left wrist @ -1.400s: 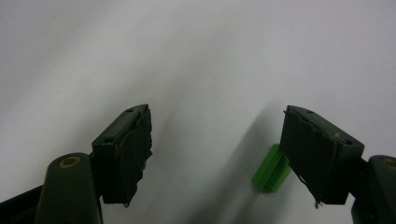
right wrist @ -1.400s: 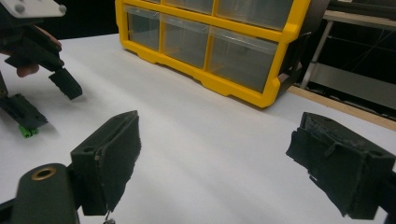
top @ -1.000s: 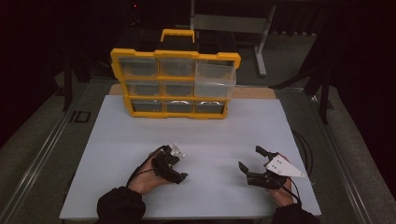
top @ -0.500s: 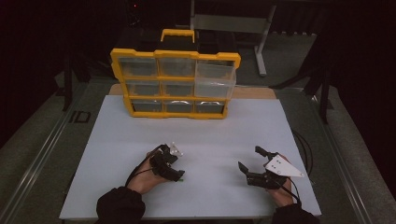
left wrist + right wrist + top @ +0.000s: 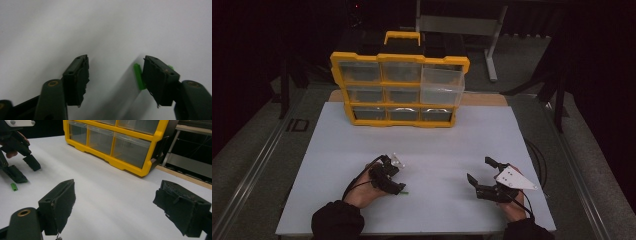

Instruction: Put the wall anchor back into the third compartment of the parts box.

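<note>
I have the left gripper (image 5: 395,181) low over the white mat (image 5: 427,145), near its front edge, tipped down toward a small green piece (image 5: 404,192) that lies flat on the mat. In the left gripper view the piece (image 5: 139,76) sits just inside the right-hand jaw, seemingly touching that pad, while the other jaw stands well clear of it; the jaws have just been closing, yet there is a wide gap between them and nothing is clamped. From the right gripper view the same piece (image 5: 14,186) rests on the mat just beside the lower jaw tip of the left gripper (image 5: 23,169). My right gripper (image 5: 480,172) rests toward the right of the mat, well apart from the piece, its jaws (image 5: 115,206) spread wide with bare mat between them. The yellow organizer (image 5: 399,90) stands upright at the far edge of the mat, its clear drawers facing me.
</note>
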A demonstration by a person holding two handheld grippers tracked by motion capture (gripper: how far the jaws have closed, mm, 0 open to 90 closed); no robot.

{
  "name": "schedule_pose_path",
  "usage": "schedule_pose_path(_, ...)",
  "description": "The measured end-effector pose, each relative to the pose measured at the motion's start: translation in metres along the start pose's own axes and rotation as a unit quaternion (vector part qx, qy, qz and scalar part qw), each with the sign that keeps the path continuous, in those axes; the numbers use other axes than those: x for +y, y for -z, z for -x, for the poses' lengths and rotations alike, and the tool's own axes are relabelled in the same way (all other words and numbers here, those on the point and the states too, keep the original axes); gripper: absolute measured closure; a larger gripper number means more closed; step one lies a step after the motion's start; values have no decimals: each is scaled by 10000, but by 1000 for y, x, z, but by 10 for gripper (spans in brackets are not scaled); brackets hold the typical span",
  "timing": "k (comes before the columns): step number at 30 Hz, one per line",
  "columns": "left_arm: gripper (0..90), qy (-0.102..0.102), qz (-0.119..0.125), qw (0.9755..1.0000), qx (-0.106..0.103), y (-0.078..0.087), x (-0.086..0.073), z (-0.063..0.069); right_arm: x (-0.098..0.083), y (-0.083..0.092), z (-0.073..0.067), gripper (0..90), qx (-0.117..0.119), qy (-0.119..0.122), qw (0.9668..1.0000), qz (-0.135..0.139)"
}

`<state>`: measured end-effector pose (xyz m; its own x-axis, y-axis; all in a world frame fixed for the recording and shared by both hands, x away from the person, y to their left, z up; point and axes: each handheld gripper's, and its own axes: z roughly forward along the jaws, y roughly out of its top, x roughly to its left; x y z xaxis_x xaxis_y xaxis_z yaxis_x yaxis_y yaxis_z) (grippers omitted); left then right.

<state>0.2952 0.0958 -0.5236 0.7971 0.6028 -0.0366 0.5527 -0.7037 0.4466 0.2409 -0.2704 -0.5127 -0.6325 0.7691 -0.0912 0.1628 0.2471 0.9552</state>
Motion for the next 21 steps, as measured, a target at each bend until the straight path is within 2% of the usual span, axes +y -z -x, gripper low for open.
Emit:
schedule_pose_path(13,461,-122,-147,9998,-63,6,-4,-2,0,0,0,147,27,-1,10000,-27)
schedule_pose_path(14,509,-139,-154,9998,-74,6,-4,-1,0,-1,-1,148,33,3,10000,-40)
schedule_pose_path(21,669,-270,-265,9992,-158,8,-3,3,0,-1,-1,150,44,2,10000,-64)
